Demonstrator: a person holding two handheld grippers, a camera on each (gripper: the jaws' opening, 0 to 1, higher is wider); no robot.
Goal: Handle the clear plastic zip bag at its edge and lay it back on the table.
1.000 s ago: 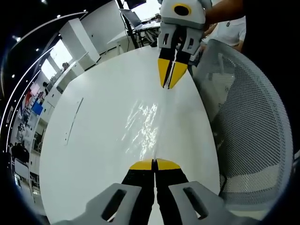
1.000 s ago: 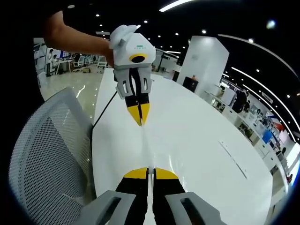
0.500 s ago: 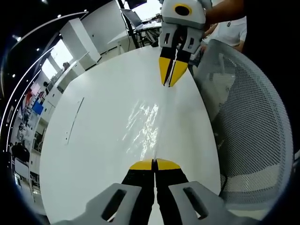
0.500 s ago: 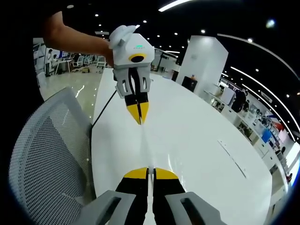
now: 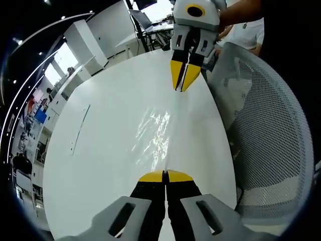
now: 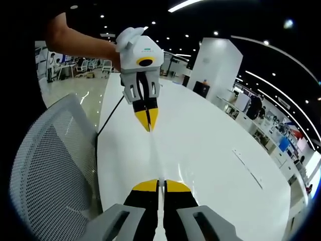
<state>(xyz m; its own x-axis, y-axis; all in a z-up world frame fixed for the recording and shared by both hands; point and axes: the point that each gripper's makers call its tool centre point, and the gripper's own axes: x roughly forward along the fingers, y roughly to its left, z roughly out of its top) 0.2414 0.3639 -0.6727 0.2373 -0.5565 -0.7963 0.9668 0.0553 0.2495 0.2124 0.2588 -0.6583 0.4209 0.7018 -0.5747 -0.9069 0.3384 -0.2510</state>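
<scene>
In the left gripper view the left gripper (image 5: 165, 175) rises from six o'clock with its yellow-tipped jaws pressed together on one edge of the clear bag (image 5: 156, 133), which stretches away toward twelve o'clock as a glinting, wrinkled sheet over the white desk (image 5: 100, 145). At the far end the right gripper (image 5: 182, 89) comes down from twelve o'clock, its jaws likewise pinched on the opposite edge of the bag, so the bag is pulled taut between the two. The bag runs close along the desk's edge at three o'clock, and just beyond that edge stands a white mesh chair (image 5: 266, 135). Toward nine o'clock the desk top lies bare and wide, marked by a thin slot (image 5: 79, 128). In the right gripper view the right gripper (image 6: 159, 183) sits at six o'clock, jaws tight on the bag edge, with the bag (image 6: 154, 153) showing as a thin line running up to the left gripper (image 6: 147, 128) near twelve o'clock, held by a hand (image 6: 116, 52). The chair (image 6: 47, 170) is at eight o'clock beside the desk (image 6: 215, 165) edge; open desk spreads toward three o'clock.
</scene>
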